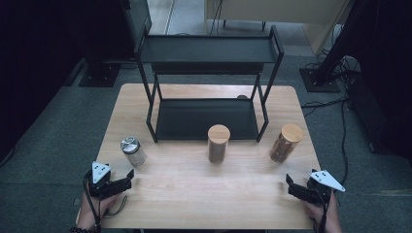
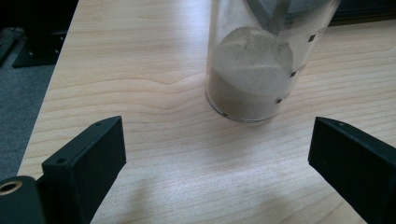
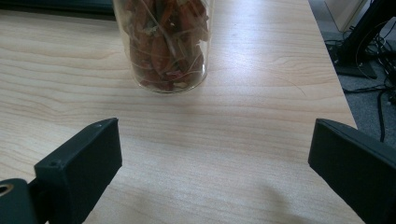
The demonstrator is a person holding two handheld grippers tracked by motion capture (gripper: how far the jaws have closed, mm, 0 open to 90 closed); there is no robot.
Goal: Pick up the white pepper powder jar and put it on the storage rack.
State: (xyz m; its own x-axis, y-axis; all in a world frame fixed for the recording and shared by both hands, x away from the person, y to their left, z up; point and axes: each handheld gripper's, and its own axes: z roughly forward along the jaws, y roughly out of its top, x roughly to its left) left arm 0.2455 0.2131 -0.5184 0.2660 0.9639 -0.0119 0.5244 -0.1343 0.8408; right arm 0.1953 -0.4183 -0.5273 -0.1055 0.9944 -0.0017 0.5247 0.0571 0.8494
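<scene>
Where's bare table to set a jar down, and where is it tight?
Free: the near strip between the left gripper and right gripper, in front of the middle jar. Also the rack lower shelf. Tight: beside the metal-lidded jar and right jar near the rack's feet.

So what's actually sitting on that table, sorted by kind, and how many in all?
Jars with wooden lids: 2, the middle jar and the right jar
Jars with a metal lid: 1, the sand jar
Black two-tier racks: 1, the rack
Total: 4 things on the table
</scene>
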